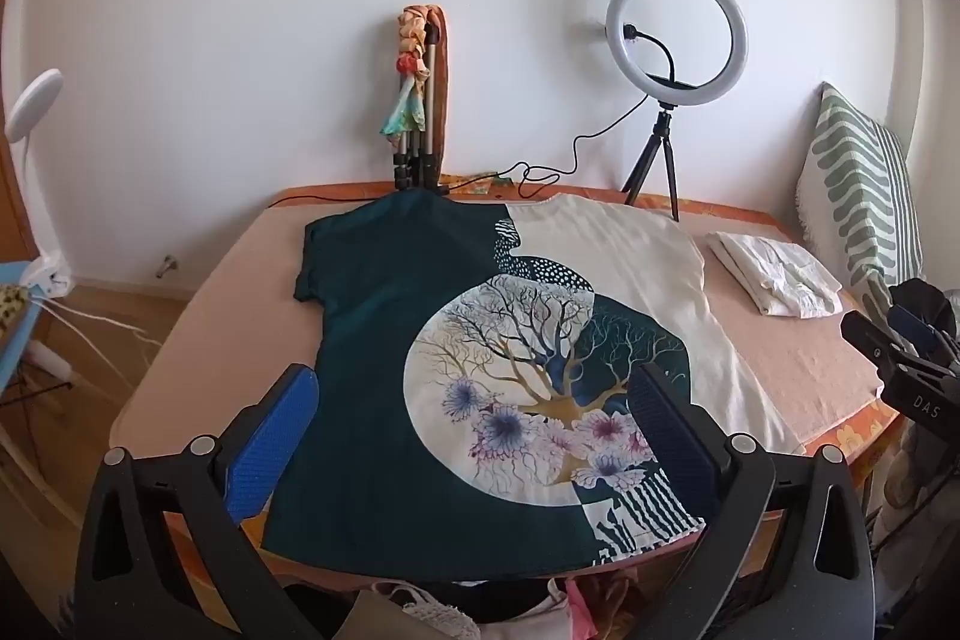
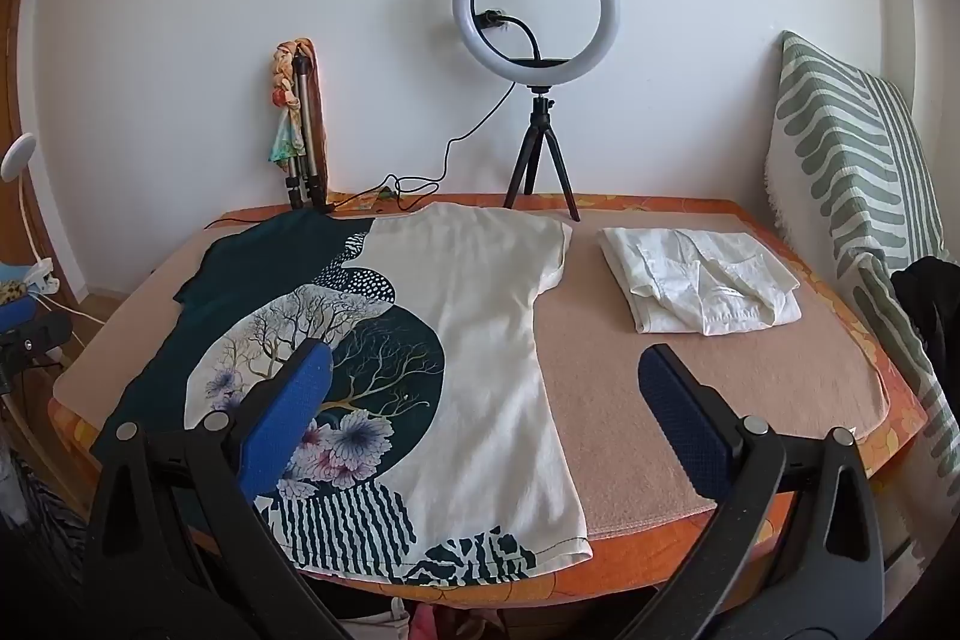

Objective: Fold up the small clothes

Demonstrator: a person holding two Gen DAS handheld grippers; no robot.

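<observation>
A small T-shirt (image 1: 384,340), half dark teal and half cream with a tree-and-flower print, lies flat on the pink mat, hem toward me. It also shows in the right wrist view (image 2: 480,316). My left gripper (image 1: 474,400) is open and empty above the shirt's lower part, its blue fingers (image 1: 276,436) spread wide. My right gripper (image 2: 486,400) is open and empty above the shirt's right side near the hem. A folded white garment (image 2: 702,286) lies on the mat to the right; it also shows in the left wrist view (image 1: 780,274).
A ring light on a tripod (image 2: 537,16) and a folded tripod with scarves (image 2: 300,124) stand at the table's far edge by the wall, with a black cable (image 2: 432,172). A green-striped cushion (image 2: 852,184) leans at right. More clothes (image 1: 432,610) lie below the near edge.
</observation>
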